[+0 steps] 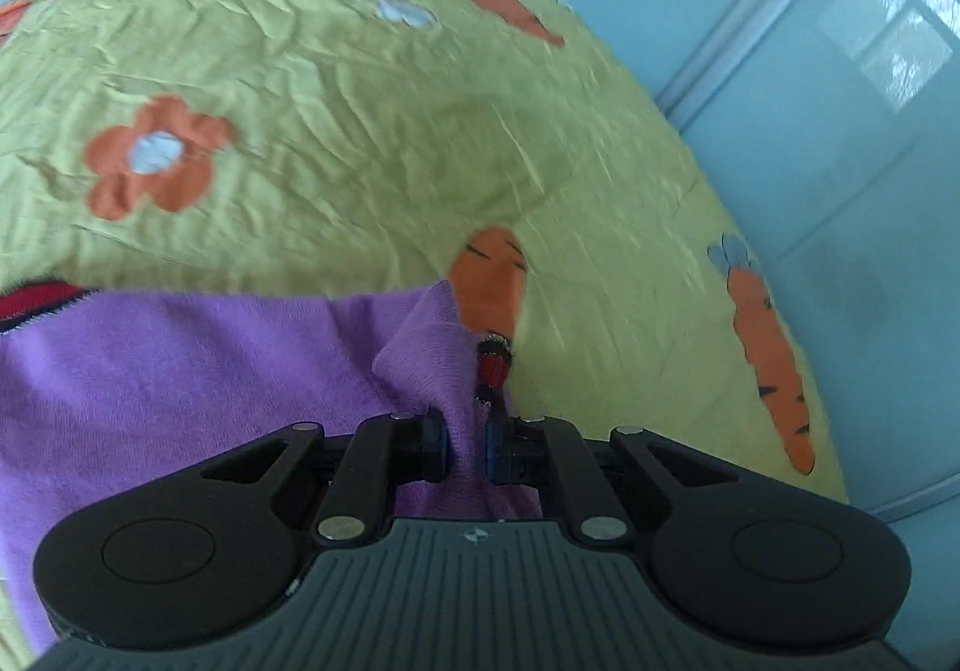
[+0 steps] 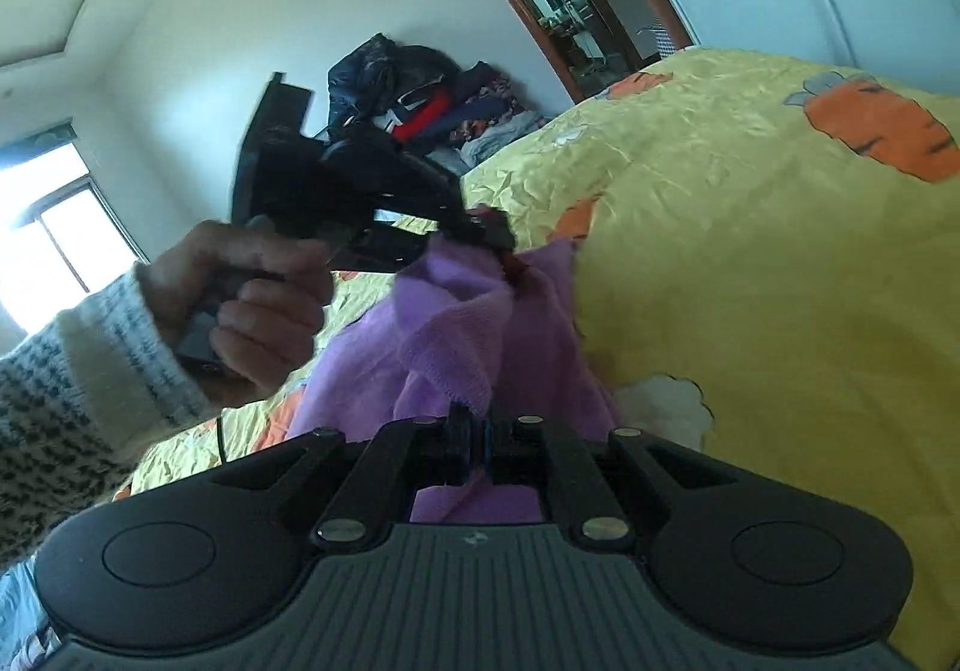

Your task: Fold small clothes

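Observation:
A small purple knit garment [image 1: 180,371] with red trim lies on a yellow bedsheet [image 1: 336,83] printed with carrots and flowers. My left gripper [image 1: 468,446] is shut on a pinched fold of the garment at its right edge, beside a bit of red trim [image 1: 493,365]. In the right wrist view my right gripper [image 2: 474,449] is shut on another edge of the purple garment [image 2: 480,323], which is lifted and bunched. The left gripper [image 2: 480,227] shows there too, held by a hand [image 2: 264,299] in a knitted sleeve, clamping the far end of the cloth.
A pale blue wardrobe door [image 1: 810,71] stands close along the bed's right side. A pile of dark clothes [image 2: 414,89] sits at the far end of the bed near a wooden door frame [image 2: 516,5]. A bright window [image 2: 54,227] is at the left.

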Demonstrator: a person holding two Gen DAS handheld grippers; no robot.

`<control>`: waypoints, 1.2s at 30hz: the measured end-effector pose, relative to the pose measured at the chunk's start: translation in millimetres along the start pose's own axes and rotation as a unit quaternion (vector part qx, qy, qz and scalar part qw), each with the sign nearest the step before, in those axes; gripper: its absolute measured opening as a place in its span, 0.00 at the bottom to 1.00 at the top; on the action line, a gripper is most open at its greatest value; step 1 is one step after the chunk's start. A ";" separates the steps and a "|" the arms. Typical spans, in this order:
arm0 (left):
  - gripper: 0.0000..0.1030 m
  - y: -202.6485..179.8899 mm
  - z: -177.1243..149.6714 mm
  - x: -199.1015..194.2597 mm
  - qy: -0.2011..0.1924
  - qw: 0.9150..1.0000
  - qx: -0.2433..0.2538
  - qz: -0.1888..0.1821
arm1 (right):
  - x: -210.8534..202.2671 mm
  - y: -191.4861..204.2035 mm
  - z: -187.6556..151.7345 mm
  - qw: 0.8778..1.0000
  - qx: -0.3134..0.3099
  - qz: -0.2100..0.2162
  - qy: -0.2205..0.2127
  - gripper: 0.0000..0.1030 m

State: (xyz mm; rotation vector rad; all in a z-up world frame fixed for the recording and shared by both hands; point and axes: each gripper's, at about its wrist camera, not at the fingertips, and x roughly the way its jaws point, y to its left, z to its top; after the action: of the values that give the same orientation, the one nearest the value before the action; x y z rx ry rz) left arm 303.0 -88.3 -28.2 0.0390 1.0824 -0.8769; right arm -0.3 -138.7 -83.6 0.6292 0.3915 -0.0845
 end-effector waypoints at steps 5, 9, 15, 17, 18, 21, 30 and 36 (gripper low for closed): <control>0.20 -2.5 3.7 15.7 0.008 1.000 -0.013 0.018 | -1.2 -14.5 -1.3 0.999 0.015 -0.021 0.046 0.13; 0.70 0.7 14.6 -13.8 -0.031 0.999 -0.022 0.023 | -28.4 -8.4 8.7 0.999 -0.009 -0.008 0.038 1.00; 0.89 29.3 -30.8 -105.6 -0.099 0.992 0.002 0.083 | -32.8 4.6 41.8 0.992 -0.123 -0.004 0.018 0.43; 0.89 36.3 -61.7 -110.8 -0.093 0.990 0.011 0.109 | -5.6 8.4 52.8 0.987 -0.157 -0.003 0.033 0.19; 0.89 36.7 -76.7 -109.8 -0.089 0.988 0.021 0.128 | 11.0 9.8 56.0 0.984 -0.173 0.002 0.039 0.18; 0.89 33.1 -121.3 -93.2 -0.074 0.978 0.059 0.184 | 56.0 14.8 66.5 0.977 -0.194 0.020 0.084 0.18; 0.96 51.4 -163.4 -98.8 -0.092 0.976 0.016 0.197 | 58.1 -0.6 75.5 0.977 -0.179 -0.029 0.110 0.20; 0.95 55.6 -195.3 -100.5 -0.045 0.986 -0.025 0.156 | 36.9 1.7 30.4 0.952 -0.267 -0.048 0.142 0.23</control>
State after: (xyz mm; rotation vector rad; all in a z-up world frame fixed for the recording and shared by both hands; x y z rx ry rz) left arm 174.2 93.6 -68.9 0.1225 0.9814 -0.5644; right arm 44.2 -153.7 -74.4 0.0828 0.6932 0.0220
